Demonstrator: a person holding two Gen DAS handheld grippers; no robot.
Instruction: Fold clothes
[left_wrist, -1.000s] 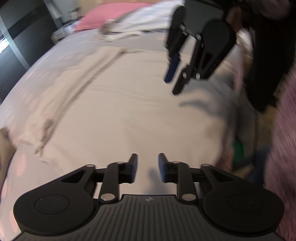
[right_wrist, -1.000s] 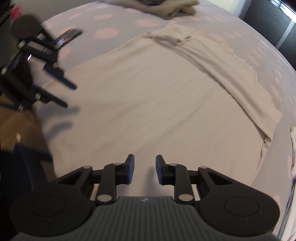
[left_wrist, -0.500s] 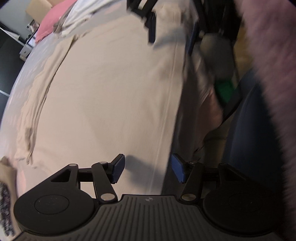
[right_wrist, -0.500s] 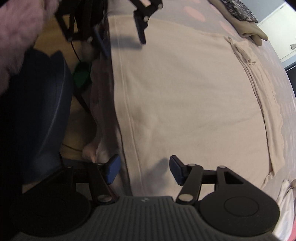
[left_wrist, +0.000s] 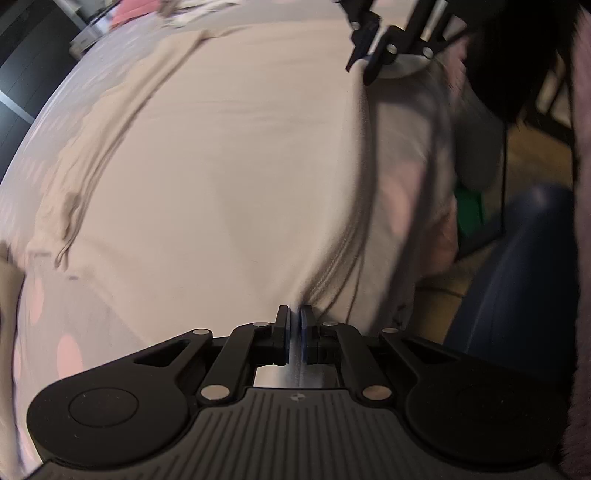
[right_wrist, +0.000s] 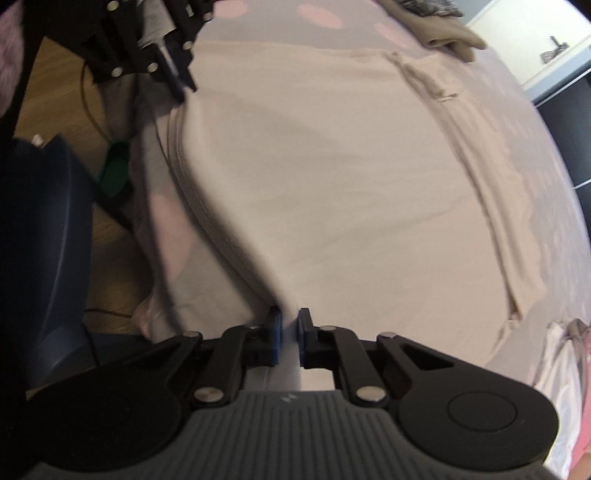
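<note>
1. Left tool (left_wrist: 294, 325): clamped on hem of beige garment (left_wrist: 229, 177) at near bed (left_wrist: 44, 314) edge.
2. Right tool (right_wrist: 289, 334): pinching the same hem further along.
3. Garment spread flat across the bed, far side folded inward.

Your left wrist camera sits low at the near hem of the beige garment (left_wrist: 229, 177), very close to the cloth, and looks along that hem toward the garment's far corner, where your right gripper (left_wrist: 364, 64) shows at the top of the view. Your right wrist camera sits just as low and close at that other corner and faces back along the same hem, with your left gripper (right_wrist: 177, 79) at its top left. Both views share nearly the whole garment, its folded far side, and the strip of floor (right_wrist: 55, 85) off the hem side.
</note>
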